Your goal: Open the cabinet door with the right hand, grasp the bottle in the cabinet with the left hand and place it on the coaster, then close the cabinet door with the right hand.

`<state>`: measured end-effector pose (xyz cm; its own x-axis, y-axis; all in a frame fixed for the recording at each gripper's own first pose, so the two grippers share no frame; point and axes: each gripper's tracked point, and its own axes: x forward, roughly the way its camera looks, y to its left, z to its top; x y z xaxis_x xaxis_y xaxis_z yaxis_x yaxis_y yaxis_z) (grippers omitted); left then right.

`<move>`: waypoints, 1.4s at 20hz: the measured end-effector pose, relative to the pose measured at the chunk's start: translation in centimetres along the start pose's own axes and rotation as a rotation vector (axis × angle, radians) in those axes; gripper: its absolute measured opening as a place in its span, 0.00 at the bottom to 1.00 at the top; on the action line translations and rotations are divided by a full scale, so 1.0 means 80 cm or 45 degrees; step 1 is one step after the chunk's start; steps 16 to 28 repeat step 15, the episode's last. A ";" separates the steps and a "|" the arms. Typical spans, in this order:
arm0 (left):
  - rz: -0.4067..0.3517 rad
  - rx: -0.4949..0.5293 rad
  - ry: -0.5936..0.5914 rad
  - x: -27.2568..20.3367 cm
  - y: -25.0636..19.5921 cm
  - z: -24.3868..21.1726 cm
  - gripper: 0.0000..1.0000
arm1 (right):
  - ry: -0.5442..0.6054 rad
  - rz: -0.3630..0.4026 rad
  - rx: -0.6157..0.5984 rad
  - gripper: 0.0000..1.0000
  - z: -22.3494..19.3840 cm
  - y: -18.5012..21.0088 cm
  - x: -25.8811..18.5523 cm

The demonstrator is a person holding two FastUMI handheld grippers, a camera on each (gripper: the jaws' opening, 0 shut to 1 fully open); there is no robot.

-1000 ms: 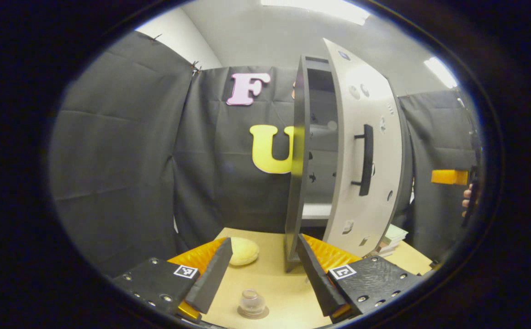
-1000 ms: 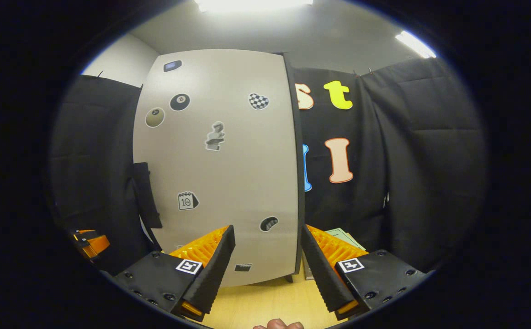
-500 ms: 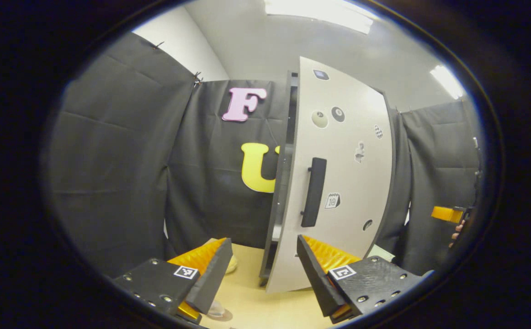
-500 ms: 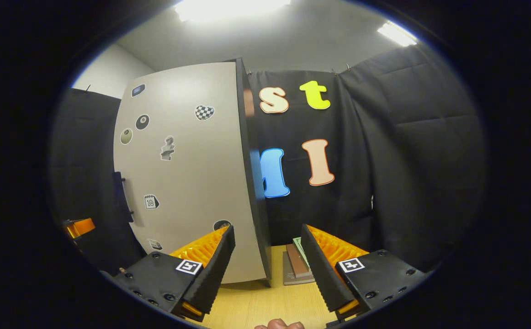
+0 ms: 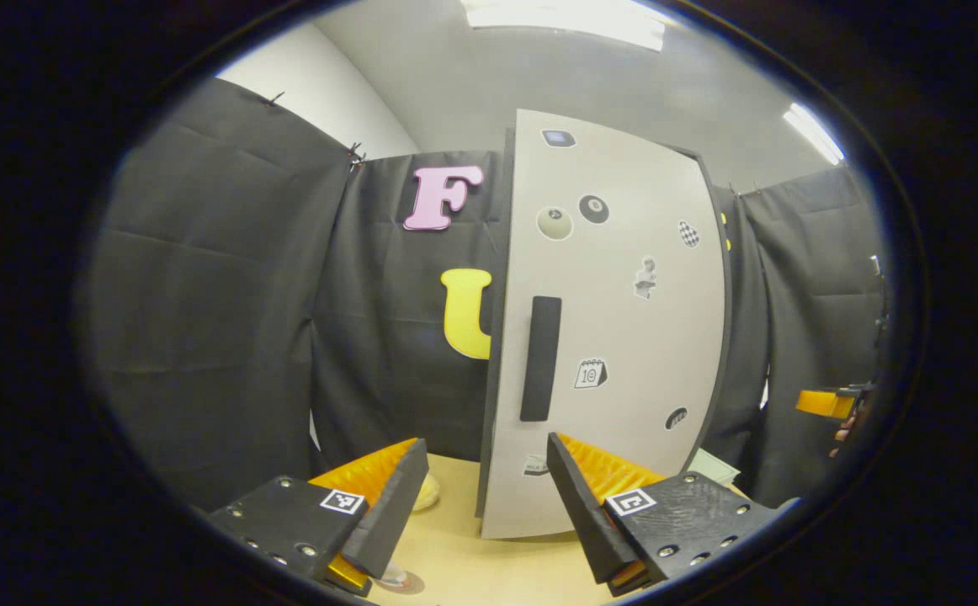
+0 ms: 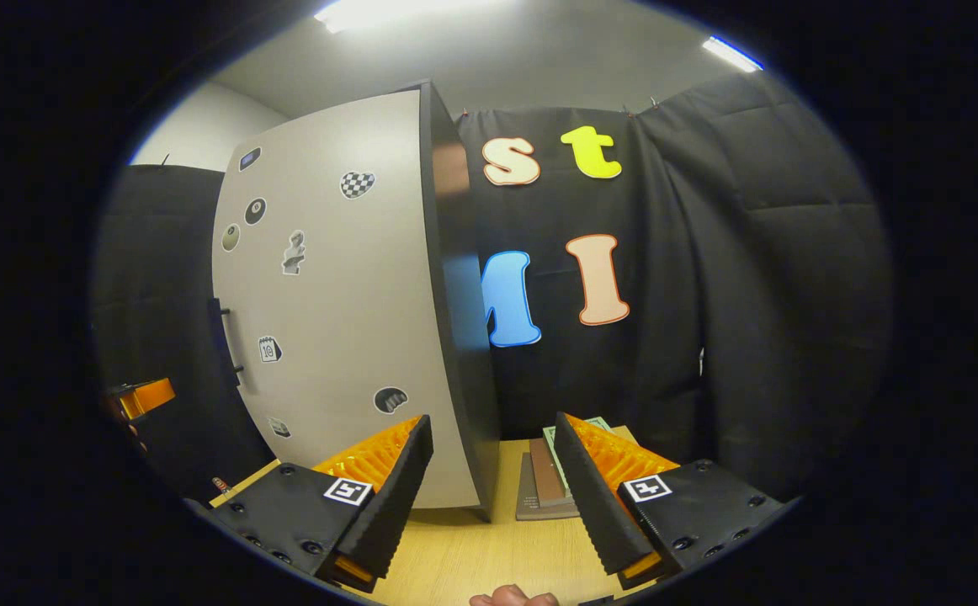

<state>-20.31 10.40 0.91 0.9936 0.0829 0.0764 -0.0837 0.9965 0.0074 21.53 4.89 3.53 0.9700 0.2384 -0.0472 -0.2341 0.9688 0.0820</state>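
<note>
On the wooden worktop (image 6: pixel 464 560) we see the cabinet door (image 5: pixel 615 328) flush with its frame; our left claw (image 5: pixel 481 505) and right claw (image 6: pixel 493 497) both gape, holding nothing.

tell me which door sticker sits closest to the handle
The calendar sticker, just right of the handle on the cabinet door; the ball, checkered and statue stickers sit higher up.
</note>
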 end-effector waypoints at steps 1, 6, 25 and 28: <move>0.001 0.009 -0.009 0.001 -0.004 0.002 0.85 | 0.001 0.001 0.000 0.93 -0.002 -0.002 -0.002; -0.088 -0.044 0.000 0.003 -0.023 -0.013 0.86 | -0.036 -0.022 -0.009 0.93 -0.003 0.004 -0.011; -0.126 -0.063 0.022 -0.012 0.009 -0.032 0.88 | 0.001 -0.132 -0.076 0.93 -0.045 0.002 -0.018; -0.126 -0.063 0.022 -0.012 0.009 -0.032 0.88 | 0.001 -0.132 -0.076 0.93 -0.045 0.002 -0.018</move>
